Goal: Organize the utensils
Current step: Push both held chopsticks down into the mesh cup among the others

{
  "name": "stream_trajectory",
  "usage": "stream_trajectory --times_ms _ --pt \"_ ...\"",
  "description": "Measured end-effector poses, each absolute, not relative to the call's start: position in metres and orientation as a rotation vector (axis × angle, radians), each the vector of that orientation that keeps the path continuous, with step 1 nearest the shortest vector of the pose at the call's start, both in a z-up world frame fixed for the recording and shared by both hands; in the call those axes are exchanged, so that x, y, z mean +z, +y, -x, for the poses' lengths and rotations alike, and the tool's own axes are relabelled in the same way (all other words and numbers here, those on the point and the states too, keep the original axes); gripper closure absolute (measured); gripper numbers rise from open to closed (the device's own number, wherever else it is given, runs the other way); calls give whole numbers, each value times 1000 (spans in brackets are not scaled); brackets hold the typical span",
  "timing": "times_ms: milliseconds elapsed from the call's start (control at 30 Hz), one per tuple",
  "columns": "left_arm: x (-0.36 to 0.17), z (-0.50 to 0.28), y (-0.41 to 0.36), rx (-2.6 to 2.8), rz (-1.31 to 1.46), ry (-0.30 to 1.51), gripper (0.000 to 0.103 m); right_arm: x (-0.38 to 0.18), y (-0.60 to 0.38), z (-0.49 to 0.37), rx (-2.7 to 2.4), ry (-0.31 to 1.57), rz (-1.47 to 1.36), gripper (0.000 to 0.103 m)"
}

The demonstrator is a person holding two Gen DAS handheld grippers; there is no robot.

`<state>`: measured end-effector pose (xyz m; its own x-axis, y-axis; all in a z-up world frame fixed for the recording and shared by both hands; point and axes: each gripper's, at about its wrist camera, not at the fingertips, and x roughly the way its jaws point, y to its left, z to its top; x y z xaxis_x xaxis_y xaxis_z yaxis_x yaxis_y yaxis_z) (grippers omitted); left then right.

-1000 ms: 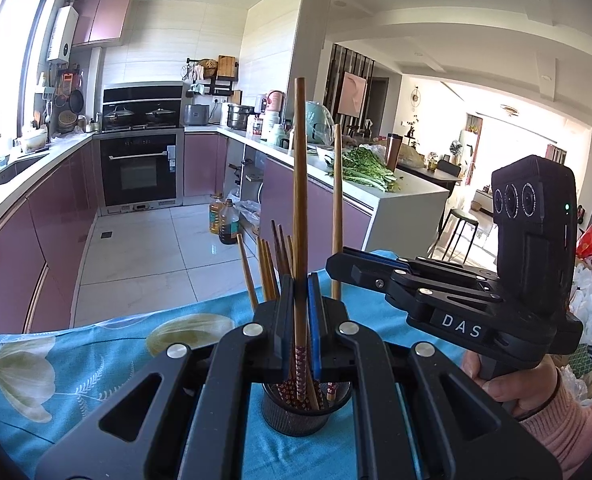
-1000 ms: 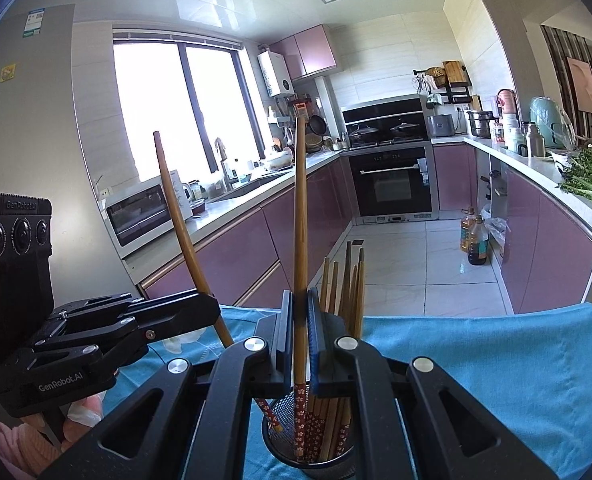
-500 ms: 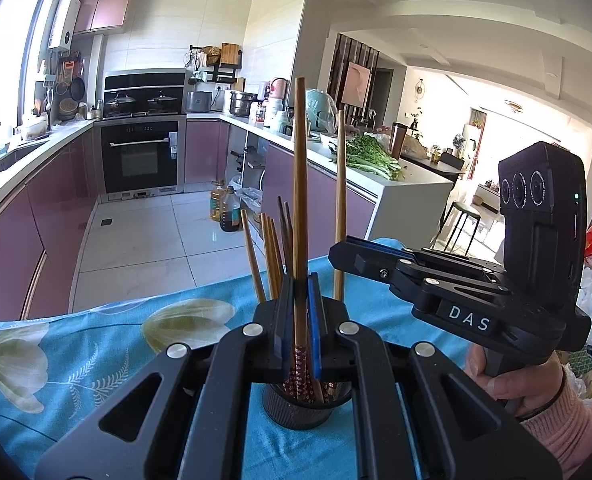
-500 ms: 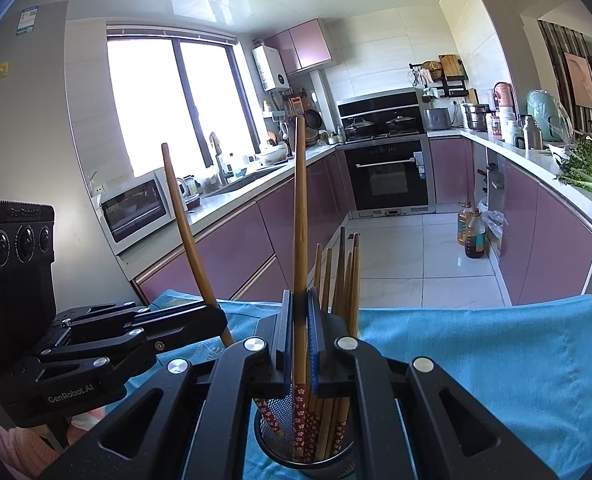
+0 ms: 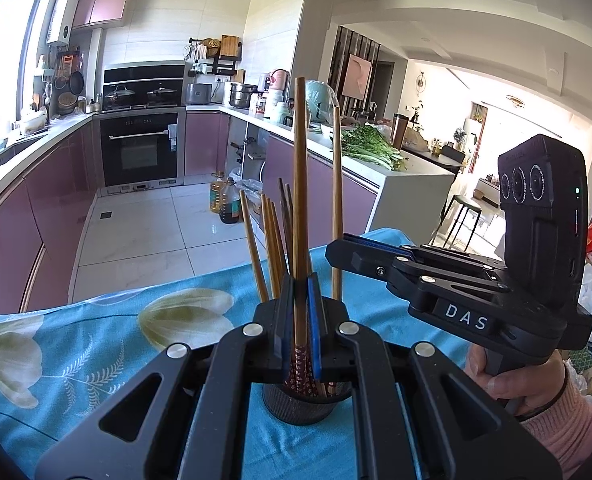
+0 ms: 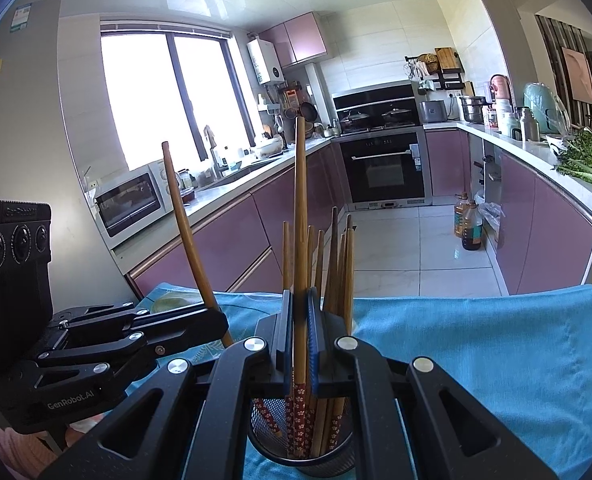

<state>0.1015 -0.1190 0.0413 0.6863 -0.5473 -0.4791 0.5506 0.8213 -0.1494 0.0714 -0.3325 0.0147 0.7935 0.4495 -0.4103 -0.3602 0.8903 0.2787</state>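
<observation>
From the left wrist camera we look along our left gripper [image 5: 300, 320], whose two fingers are pinched tight on one long wooden chopstick [image 5: 300, 200]. We hold it upright, its patterned red end pointing down into a black mesh cup [image 5: 296, 404], so that it can drop straight in among the chopsticks already standing there. The cup sits on a blue floral tablecloth [image 5: 95, 352], directly under our fingers. To the right, our right gripper [image 5: 344, 254] reaches in from the side, clamped on a second chopstick [image 5: 337, 200] that also stands nearly upright over the cup. We judge both are mid-placement, not yet let go.

From the right wrist camera the right gripper [image 6: 300, 332] is seen narrowed around its chopstick [image 6: 300, 240], vertical and centred over the cup [image 6: 271, 440], with the decorated end already below the rim. Holding it plumb keeps it clear of the bundle of chopsticks [image 6: 336, 264] standing just beside it. At left, the left gripper [image 6: 219, 320] comes in low, its chopstick [image 6: 187, 232] leaning away to the left, the lower end slanting into the cup. We think that tilt comes simply from the sideways approach.
</observation>
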Motion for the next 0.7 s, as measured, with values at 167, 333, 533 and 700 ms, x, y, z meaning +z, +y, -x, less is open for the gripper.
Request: stream_trajectory --times_ms 167,333,533,700 --pt "39 -102 -122 -616 -5 545 95 11 -331 -73 437 497 -193 97" --pt "36 -102 -123 -616 -7 555 95 8 -331 -75 437 506 -195 97" --pt "32 -104 -129 -622 -16 576 95 2 -330 -77 437 522 -196 97" --pt "21 -103 -133 -629 -40 609 95 -6 -327 -78 441 549 -190 97"
